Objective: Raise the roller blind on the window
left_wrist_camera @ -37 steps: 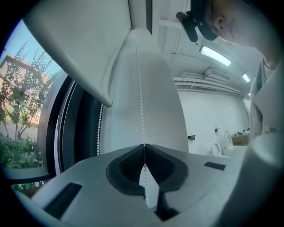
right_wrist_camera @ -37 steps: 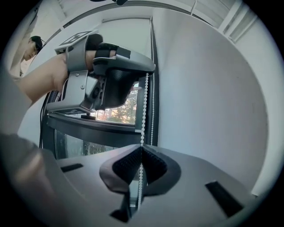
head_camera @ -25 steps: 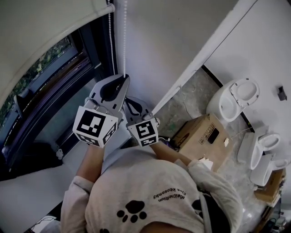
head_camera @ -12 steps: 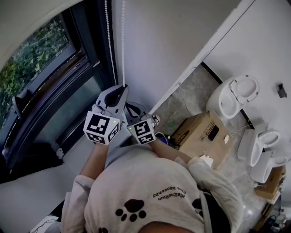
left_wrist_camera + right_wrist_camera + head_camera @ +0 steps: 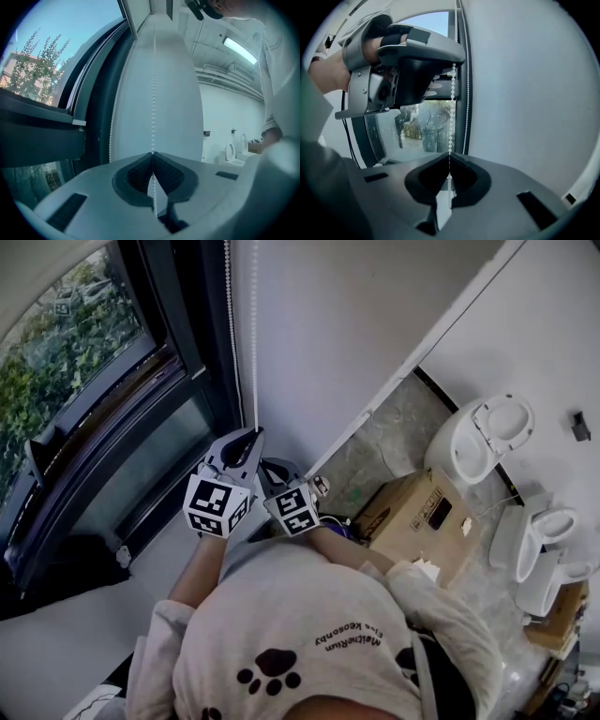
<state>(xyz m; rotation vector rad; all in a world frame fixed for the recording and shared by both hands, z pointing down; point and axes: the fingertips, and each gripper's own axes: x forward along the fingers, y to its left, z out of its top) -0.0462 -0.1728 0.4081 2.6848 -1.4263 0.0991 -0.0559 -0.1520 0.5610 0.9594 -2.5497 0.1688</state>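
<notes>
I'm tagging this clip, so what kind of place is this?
Probably a room being fitted out or used for storage: several toilets sit on the floor beside a cardboard box, near a window.

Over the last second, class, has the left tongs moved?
Yes. The left tongs, shut on the bead chain, came down alongside the dark window frame, toward the floor.

The bead chain (image 5: pixel 254 334) hangs right of the window (image 5: pixel 84 399) (left gripper (image 5: pixel 253 433) above right gripper (image 5: pixel 449 157) on it), cardboard box (image 5: pixel 417 517) centre-right.
</notes>
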